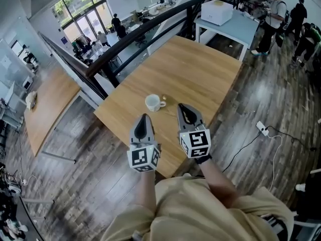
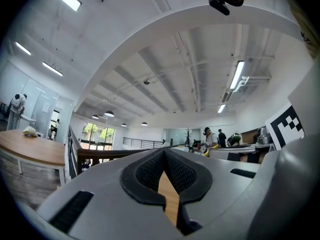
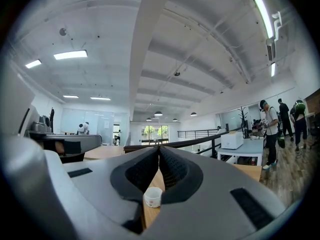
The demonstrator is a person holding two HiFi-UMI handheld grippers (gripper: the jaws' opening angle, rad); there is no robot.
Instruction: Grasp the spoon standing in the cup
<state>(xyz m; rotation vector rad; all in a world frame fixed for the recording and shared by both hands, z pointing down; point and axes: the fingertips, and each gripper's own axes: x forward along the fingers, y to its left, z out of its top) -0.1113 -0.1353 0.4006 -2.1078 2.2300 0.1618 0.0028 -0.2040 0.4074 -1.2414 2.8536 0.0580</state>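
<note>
A white cup point(image 1: 154, 102) with a handle stands near the middle of the wooden table point(image 1: 200, 69). A small golden object point(image 1: 164, 99) lies just right of the cup; I cannot make out a spoon in the cup. My left gripper point(image 1: 144, 117) hovers over the table's near edge, a little short of the cup, shut and empty. My right gripper point(image 1: 181, 107) is level with the cup on its right side, also shut and empty. In the right gripper view the cup point(image 3: 153, 196) shows below the closed tips point(image 3: 159, 148). The left gripper point(image 2: 163, 151) view shows only table wood below its closed tips.
A dark railing point(image 1: 150, 31) runs past the table's far left side. A pale table with a white box point(image 1: 216, 11) stands at the back right, with people point(image 1: 275, 14) beyond it. A power strip point(image 1: 262, 128) and cable lie on the floor to the right.
</note>
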